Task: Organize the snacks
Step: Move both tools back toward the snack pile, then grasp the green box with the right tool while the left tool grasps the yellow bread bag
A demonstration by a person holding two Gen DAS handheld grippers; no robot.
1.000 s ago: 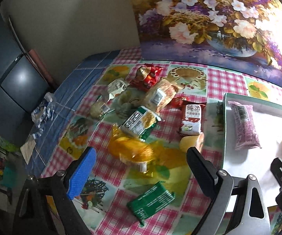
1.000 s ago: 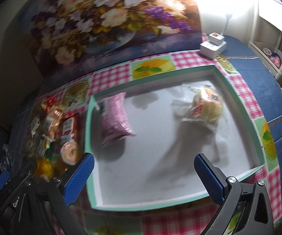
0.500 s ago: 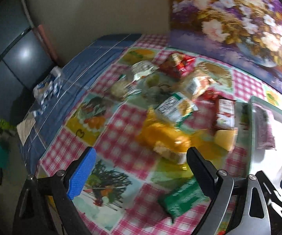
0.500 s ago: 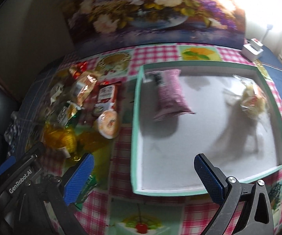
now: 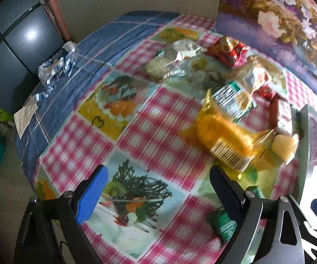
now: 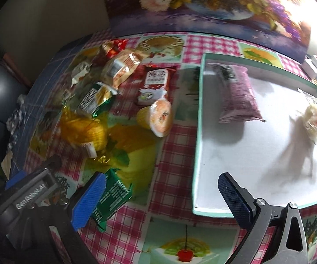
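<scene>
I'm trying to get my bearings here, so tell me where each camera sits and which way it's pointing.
Left wrist view: sits on the left claw, tilted down at the checked tablecloth and the snack pile; both its open fingers show, and part of the other claw at lower right.
Right wrist view: sits on the right claw, tilted down at the green-rimmed tray; its open fingers show, with the left claw at lower left.
Shared: yellow packet, green packet, the tray.
</scene>
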